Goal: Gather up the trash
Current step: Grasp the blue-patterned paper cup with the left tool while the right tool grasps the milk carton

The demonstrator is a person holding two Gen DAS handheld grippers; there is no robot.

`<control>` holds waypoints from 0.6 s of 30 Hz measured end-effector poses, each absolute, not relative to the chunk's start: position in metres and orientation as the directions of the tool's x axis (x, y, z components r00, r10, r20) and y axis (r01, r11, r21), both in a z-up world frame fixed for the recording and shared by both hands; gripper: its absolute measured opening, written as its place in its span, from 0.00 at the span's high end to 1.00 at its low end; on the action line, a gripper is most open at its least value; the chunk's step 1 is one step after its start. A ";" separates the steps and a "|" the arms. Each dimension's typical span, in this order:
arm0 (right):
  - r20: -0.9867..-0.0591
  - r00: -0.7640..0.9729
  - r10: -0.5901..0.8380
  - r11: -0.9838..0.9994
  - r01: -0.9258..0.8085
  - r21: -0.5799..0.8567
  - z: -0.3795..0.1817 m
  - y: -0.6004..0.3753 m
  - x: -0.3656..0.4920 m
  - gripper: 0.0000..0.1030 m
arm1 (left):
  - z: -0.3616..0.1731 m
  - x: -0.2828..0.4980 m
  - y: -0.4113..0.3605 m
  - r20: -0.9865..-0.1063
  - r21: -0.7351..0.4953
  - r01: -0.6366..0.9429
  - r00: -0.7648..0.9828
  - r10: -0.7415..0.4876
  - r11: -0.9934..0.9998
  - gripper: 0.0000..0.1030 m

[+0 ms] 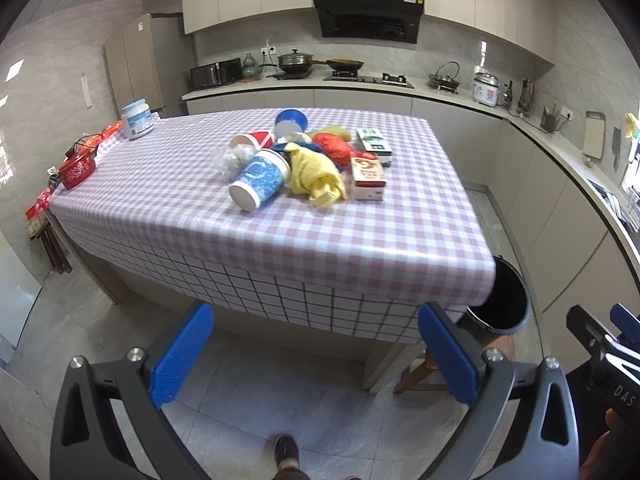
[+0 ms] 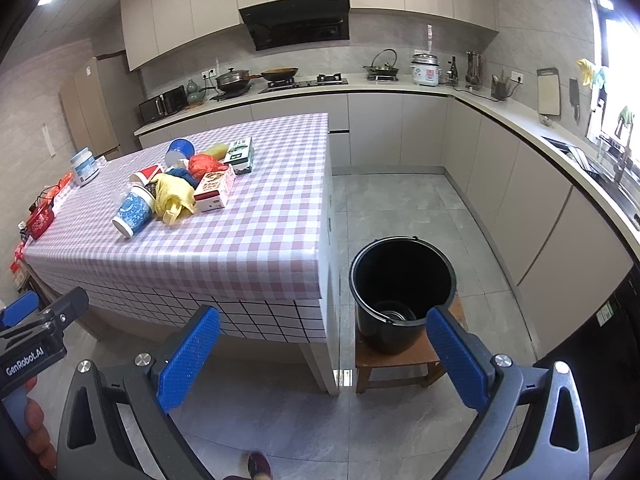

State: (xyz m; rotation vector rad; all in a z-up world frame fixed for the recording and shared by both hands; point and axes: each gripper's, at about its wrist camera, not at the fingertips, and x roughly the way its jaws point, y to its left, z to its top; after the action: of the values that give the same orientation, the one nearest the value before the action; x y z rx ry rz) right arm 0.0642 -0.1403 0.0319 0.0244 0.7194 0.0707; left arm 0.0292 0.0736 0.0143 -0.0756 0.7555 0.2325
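A heap of trash lies on the checked table [image 1: 360, 224] [image 2: 260, 236]: a blue patterned paper cup [image 1: 260, 178] [image 2: 132, 209] on its side, a yellow cloth [image 1: 316, 174] [image 2: 174, 196], a red-and-white carton [image 1: 368, 176] [image 2: 214, 188], a red bag [image 1: 334, 146] [image 2: 204, 166], a red cup [image 1: 256, 140] [image 2: 146, 174], a blue bowl [image 1: 291, 122] [image 2: 180, 150] and a green box [image 1: 374, 140] [image 2: 240, 154]. A black bucket [image 2: 402, 292] [image 1: 508, 300] stands on a wooden stool [image 2: 396, 360] right of the table. My left gripper [image 1: 316, 356] and right gripper [image 2: 324, 356] are both open, held before the table's near edge, holding nothing.
A white jar [image 1: 138, 119] and a red pot [image 1: 78, 168] sit at the table's left side. Kitchen counters [image 2: 520, 120] with a stove, pots and a rice cooker run along the back and right. Tiled floor [image 2: 400, 208] lies between table and cabinets. A shoe [image 1: 286, 454] shows below.
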 end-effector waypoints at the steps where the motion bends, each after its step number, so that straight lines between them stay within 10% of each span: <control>1: -0.657 0.750 0.075 0.997 -0.061 0.045 0.032 -0.136 0.070 0.00 | 0.013 0.035 0.079 -0.688 0.014 -0.241 0.702 0.184 0.970 0.00; 18: -0.689 0.715 0.121 0.993 -0.085 0.086 0.019 -0.033 0.215 0.00 | -0.009 0.165 0.183 -0.699 0.055 -0.207 0.690 0.186 0.977 0.04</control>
State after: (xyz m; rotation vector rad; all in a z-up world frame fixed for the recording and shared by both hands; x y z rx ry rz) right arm 0.2153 -0.0331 0.0185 0.0489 0.7665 0.1145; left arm 0.1650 0.1828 -0.0093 -0.0291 0.7785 0.2196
